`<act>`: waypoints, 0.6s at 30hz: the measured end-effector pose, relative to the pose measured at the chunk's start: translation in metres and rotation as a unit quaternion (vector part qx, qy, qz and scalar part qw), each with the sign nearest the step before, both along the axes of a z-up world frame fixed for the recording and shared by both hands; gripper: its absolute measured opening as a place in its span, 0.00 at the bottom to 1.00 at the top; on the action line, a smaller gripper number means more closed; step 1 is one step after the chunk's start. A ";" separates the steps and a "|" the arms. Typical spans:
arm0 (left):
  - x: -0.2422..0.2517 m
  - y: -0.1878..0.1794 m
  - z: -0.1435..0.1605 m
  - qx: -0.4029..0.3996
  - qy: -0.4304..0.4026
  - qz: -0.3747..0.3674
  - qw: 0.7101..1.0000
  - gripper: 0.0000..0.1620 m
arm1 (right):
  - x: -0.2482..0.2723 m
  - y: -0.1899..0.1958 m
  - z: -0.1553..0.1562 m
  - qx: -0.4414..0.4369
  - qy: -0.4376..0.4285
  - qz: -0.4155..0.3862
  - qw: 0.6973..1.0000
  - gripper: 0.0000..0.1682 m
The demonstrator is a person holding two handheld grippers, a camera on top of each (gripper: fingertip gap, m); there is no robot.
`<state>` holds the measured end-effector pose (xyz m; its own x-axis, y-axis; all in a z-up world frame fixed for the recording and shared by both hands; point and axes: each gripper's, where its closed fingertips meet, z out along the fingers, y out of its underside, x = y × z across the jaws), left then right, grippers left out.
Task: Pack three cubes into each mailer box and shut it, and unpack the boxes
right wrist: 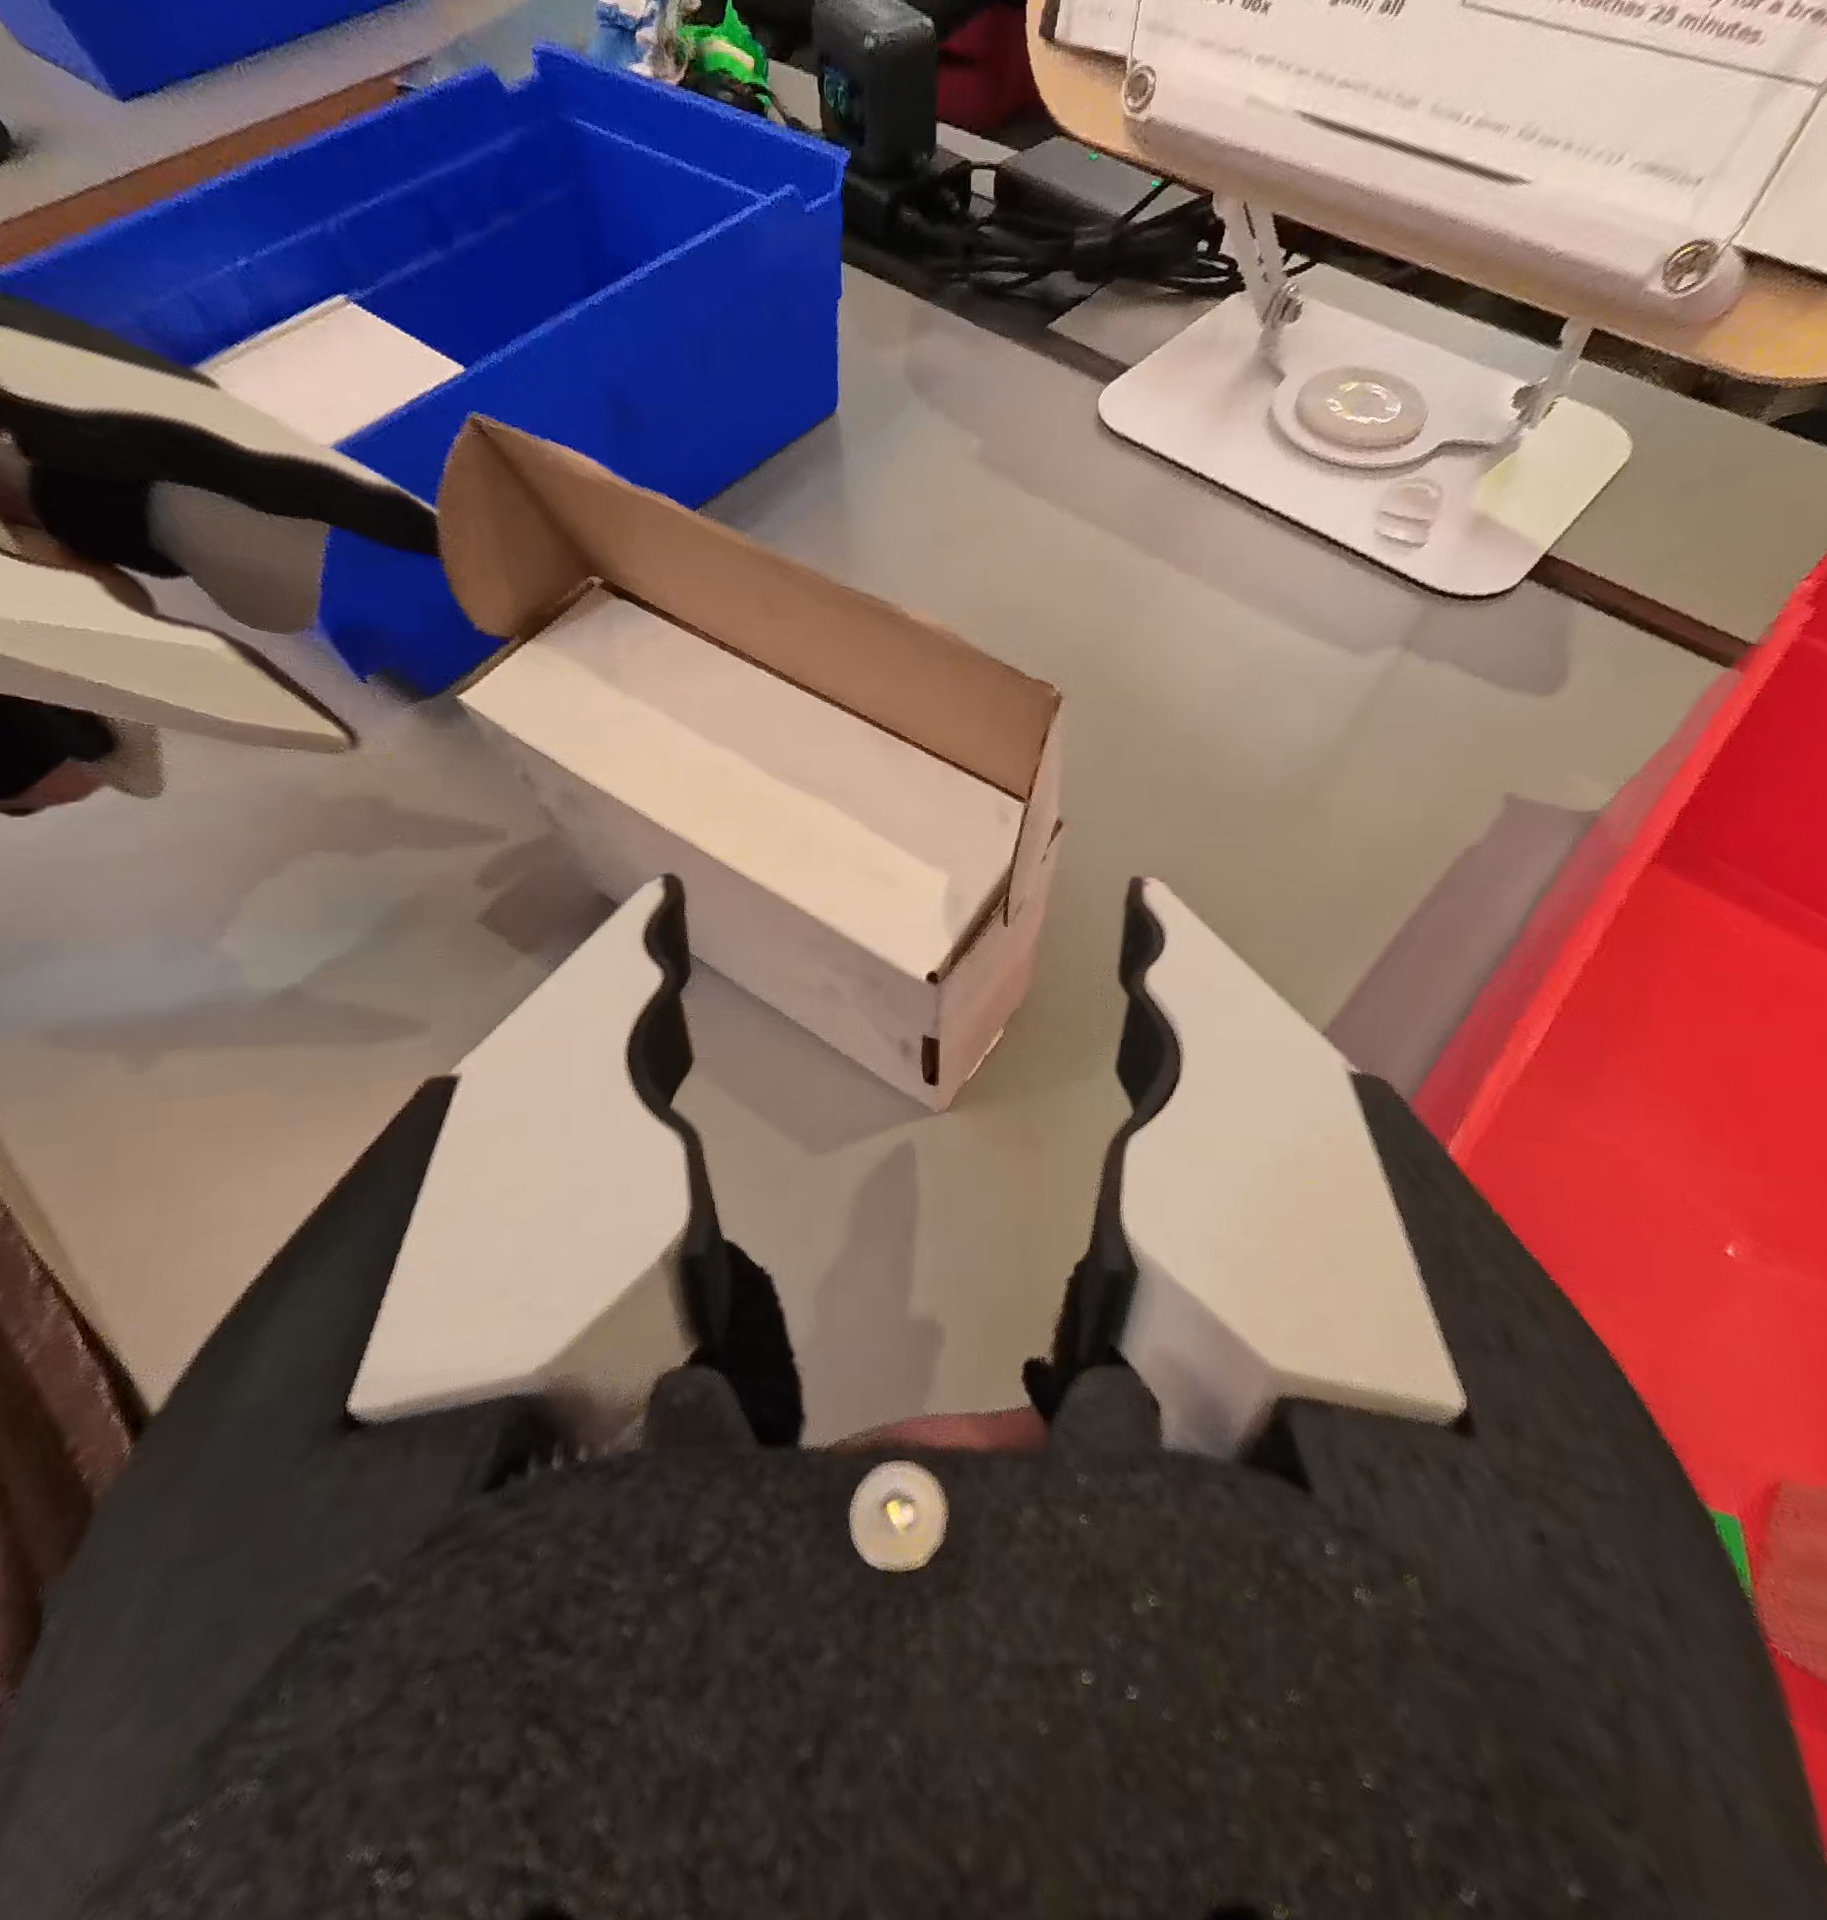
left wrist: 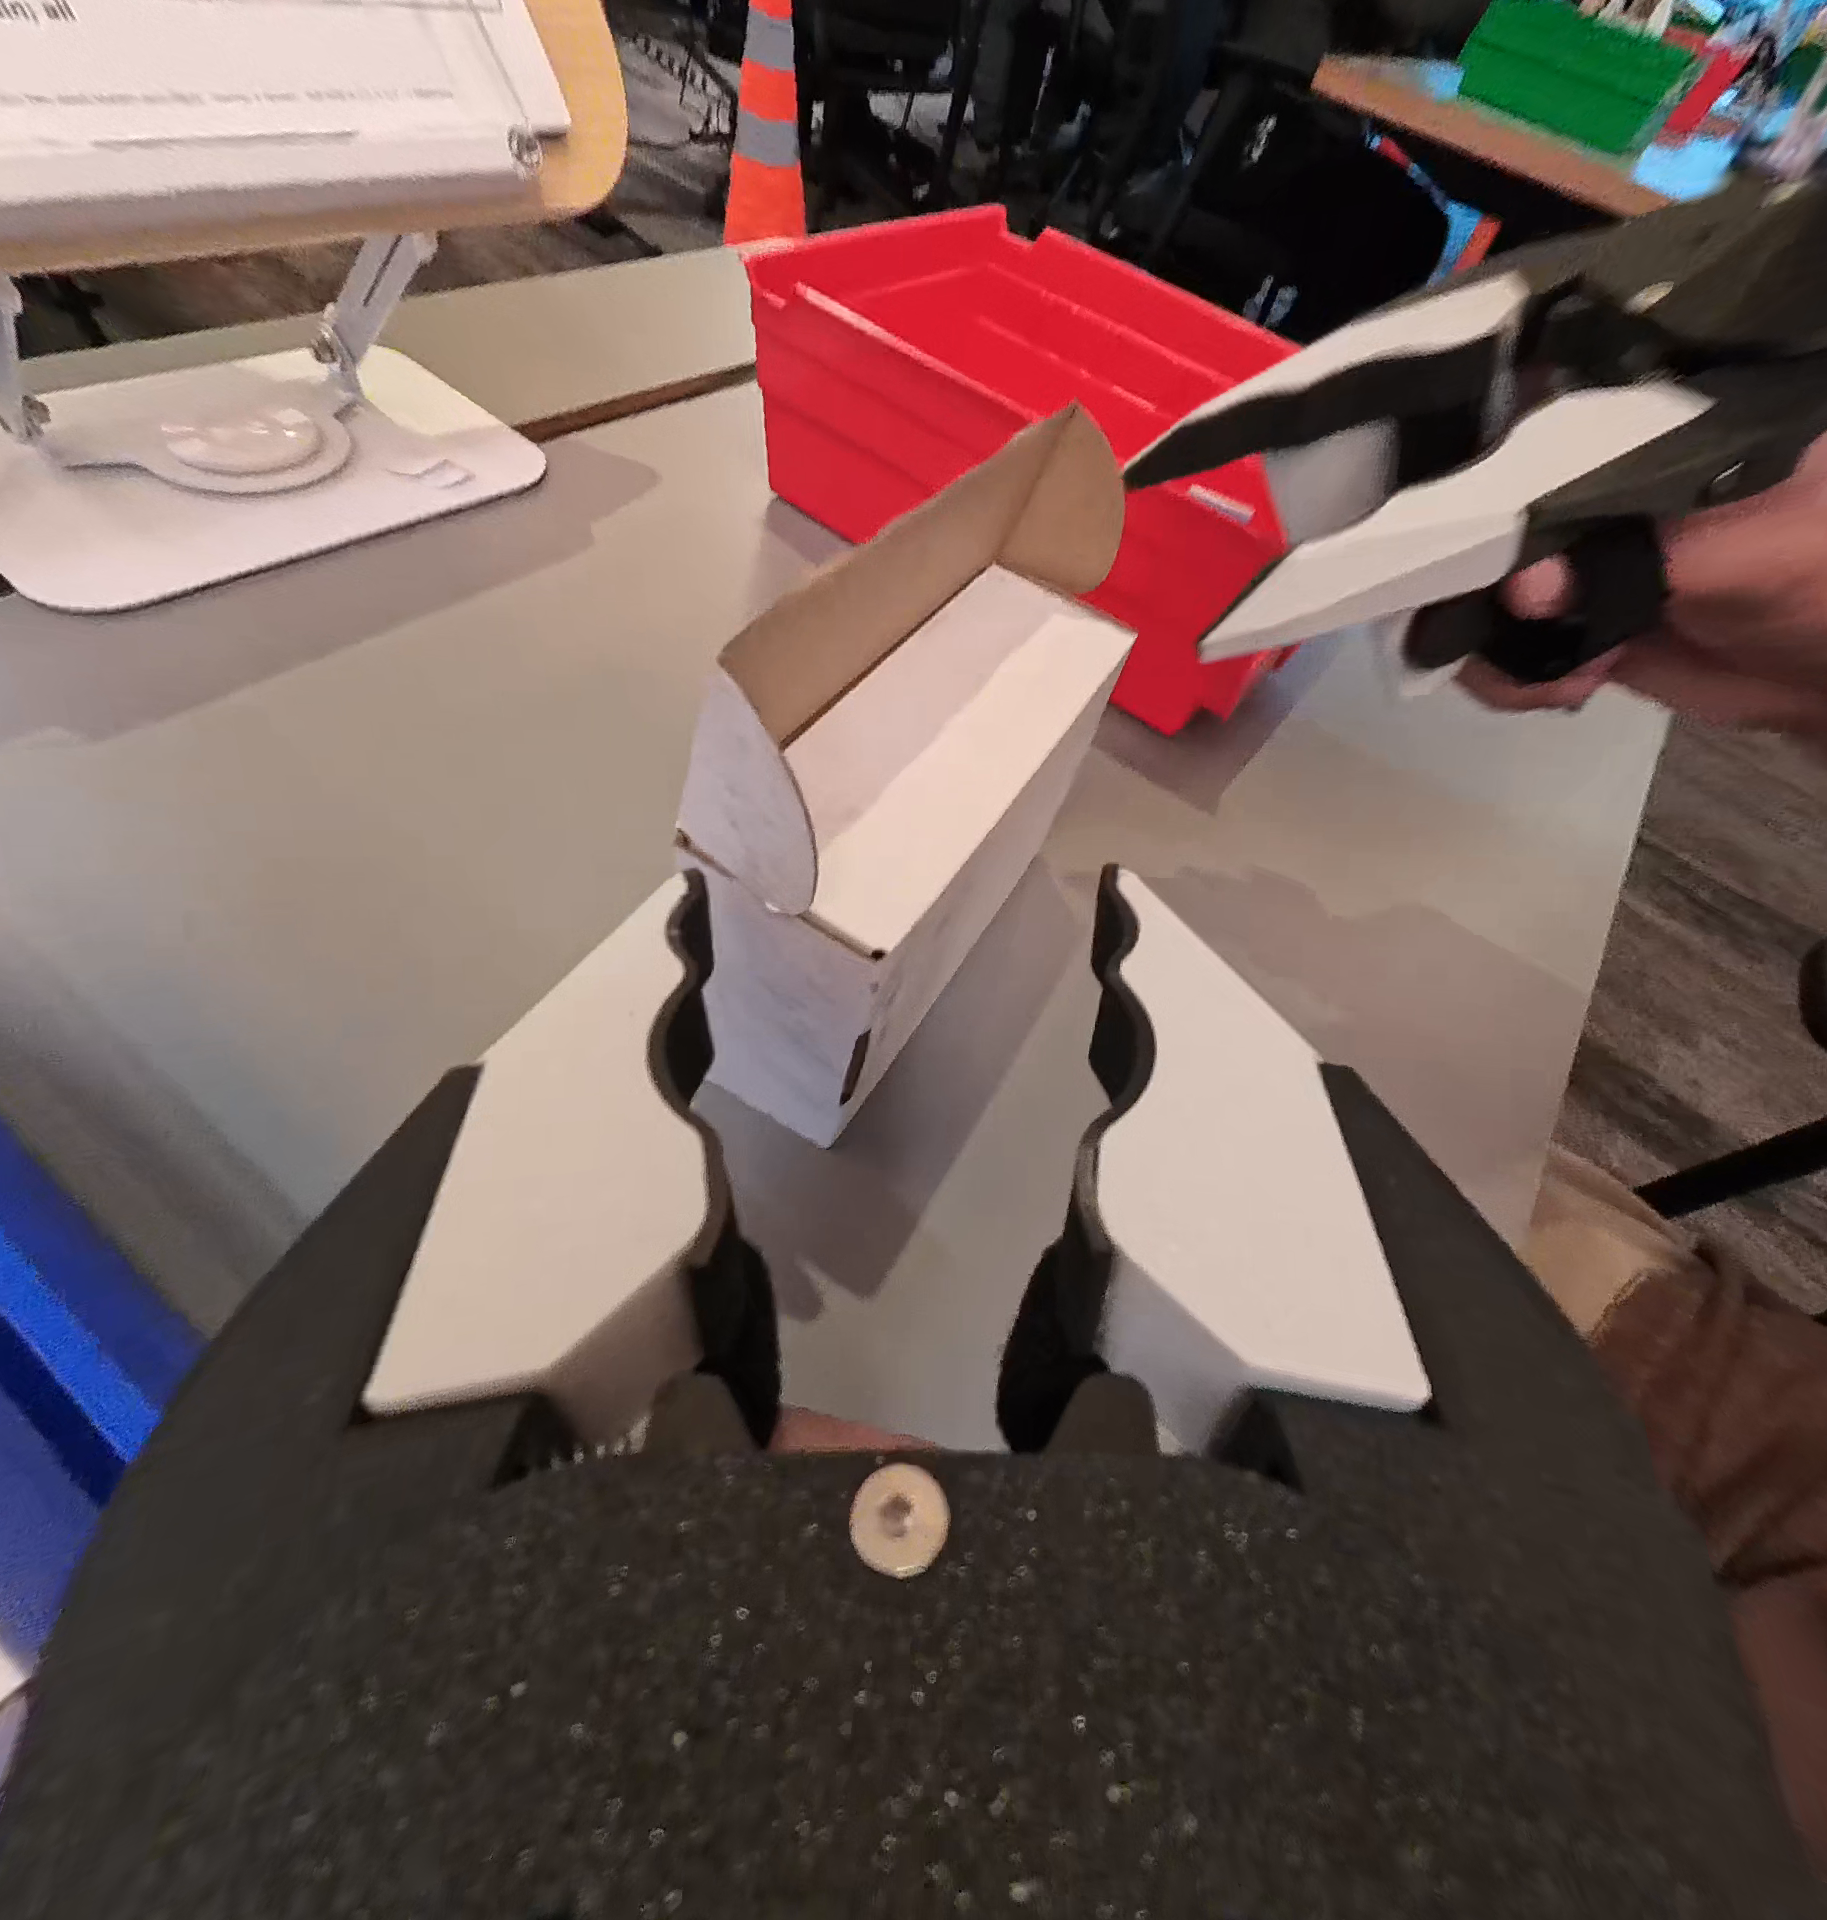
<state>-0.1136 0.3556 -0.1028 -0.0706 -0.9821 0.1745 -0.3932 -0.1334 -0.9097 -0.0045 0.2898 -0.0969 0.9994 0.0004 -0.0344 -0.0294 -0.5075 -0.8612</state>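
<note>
Left wrist view, nearest: the left gripper (left wrist: 898, 883), jaws spread wide and holding nothing, its left fingertip (left wrist: 693, 894) just beside the near end of the mailer box (left wrist: 888, 831); whether it touches cannot be told. The box, white outside and brown inside, stands on the grey table (left wrist: 317, 883) with its lid raised and the rounded side flaps turned up. Its interior is hidden from this angle, so any cubes inside cannot be seen.

Beyond the box, the red bin (left wrist: 992, 353) sits near the table's far edge; its floor looks bare, though the near wall hides part of it. The right gripper (left wrist: 1169, 561) enters from the right, blurred, jaws spread, its upper tip close to the far lid flap; contact cannot be judged. The hand (left wrist: 1719, 613) holding it is cut off at the frame edge. Far left, a white stand (left wrist: 244, 488) carries a board with a printed sheet, partly out of frame. An orange cone (left wrist: 769, 114) stands behind the table.

Right wrist view, nearest: the right gripper (right wrist: 904, 899), jaws spread and empty, just short of the mailer box (right wrist: 784, 831). The box interior appears as a pale surface; separate cubes cannot be made out. The left gripper (right wrist: 389, 634), blurred, jaws spread, reaches the far lid flap. Behind it, the blue bin (right wrist: 628, 312) holds a white box (right wrist: 337, 374), partly hidden. The red bin (right wrist: 1719, 935) is cut off at right.
</note>
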 end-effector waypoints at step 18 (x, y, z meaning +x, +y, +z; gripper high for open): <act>0.008 -0.016 0.006 0.022 -0.023 -0.020 0.999 0.44 | -0.017 0.010 -0.019 -0.021 -0.027 0.013 0.999 0.46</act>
